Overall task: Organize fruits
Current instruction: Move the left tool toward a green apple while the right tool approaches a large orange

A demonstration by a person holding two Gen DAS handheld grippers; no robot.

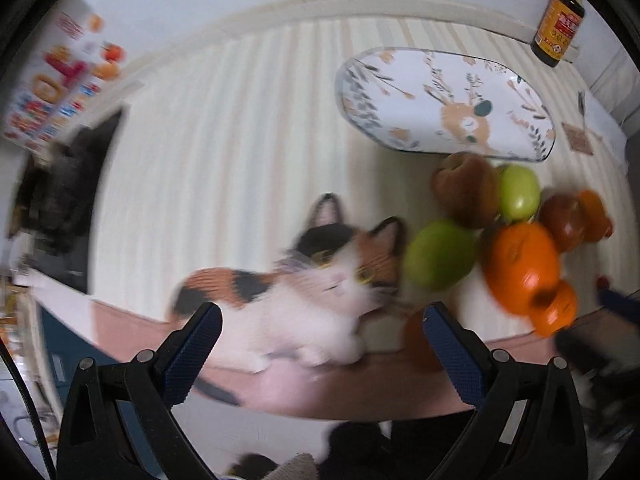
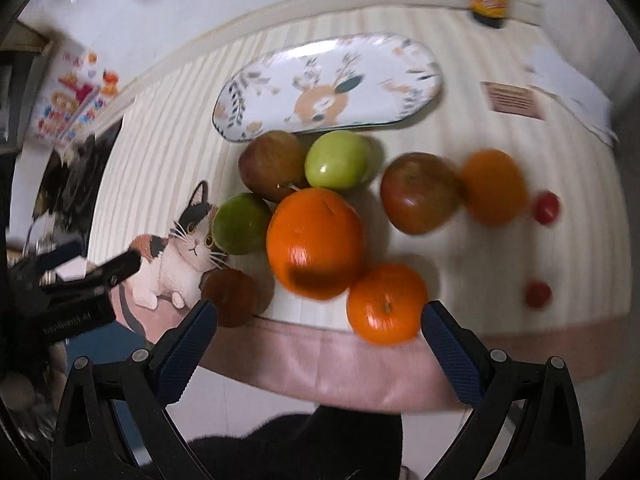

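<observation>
Table [image 2: 460, 272], striped cream cloth with pink hem and a printed calico cat [image 2: 184, 240].

Fruit, grouped on the cloth just in front of the tray, right-wrist view:
- Oranges, three: large [image 2: 315, 240] at centre; smaller [image 2: 386, 302] at the near edge; one [image 2: 494, 186] to the right, blurred.
- Green apples, two: [image 2: 338, 159] and [image 2: 242, 224], the second beside the cat print.
- Red-brown apples, three: [image 2: 272, 164], [image 2: 418, 192], and [image 2: 230, 296] at the near edge.
- Small red fruits, two: [image 2: 546, 208] and [image 2: 538, 294], set apart at right; kind cannot be told.

Tray [image 2: 420, 76], oval, white, deer and leaf pattern; nothing lies on it.

Bottle [image 1: 558, 28], dark, yellow label; writing too blurred to read. Coloured box [image 1: 60, 80] at far left, print unreadable.

Left gripper [image 1: 322, 318]: fingers spread wide, holding nothing, above the cat print. Right gripper [image 2: 319, 314]: fingers spread wide, holding nothing, above the near fruit.
</observation>
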